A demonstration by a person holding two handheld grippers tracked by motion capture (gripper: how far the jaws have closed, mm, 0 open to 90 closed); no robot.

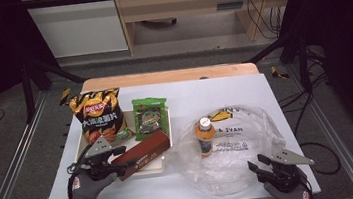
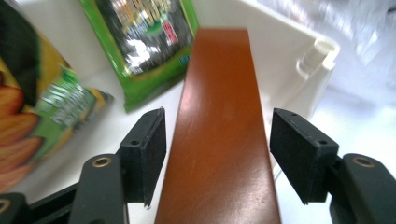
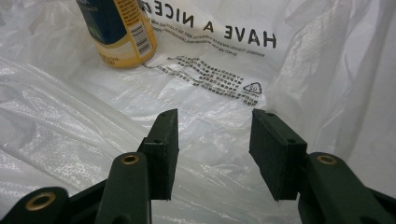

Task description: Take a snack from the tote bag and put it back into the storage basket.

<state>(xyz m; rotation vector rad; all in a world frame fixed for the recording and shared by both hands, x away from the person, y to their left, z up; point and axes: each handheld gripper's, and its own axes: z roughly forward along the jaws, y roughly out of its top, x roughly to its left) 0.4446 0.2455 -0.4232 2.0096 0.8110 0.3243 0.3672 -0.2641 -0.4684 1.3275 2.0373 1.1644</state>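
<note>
High view: white tray (image 1: 80,149) holds brown box (image 1: 145,152) between left gripper's (image 1: 119,165) parted jaws.

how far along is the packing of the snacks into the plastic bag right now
Done: the orange drink bottle already stands inside the clear plastic bag. In hand: the left gripper straddles the brown box, jaws apart with gaps at both sides, so no grip yet; the box lies tilted on the white tray rim. The right gripper waits open over the bag. Left: the chips bag and green snack packet.
</note>
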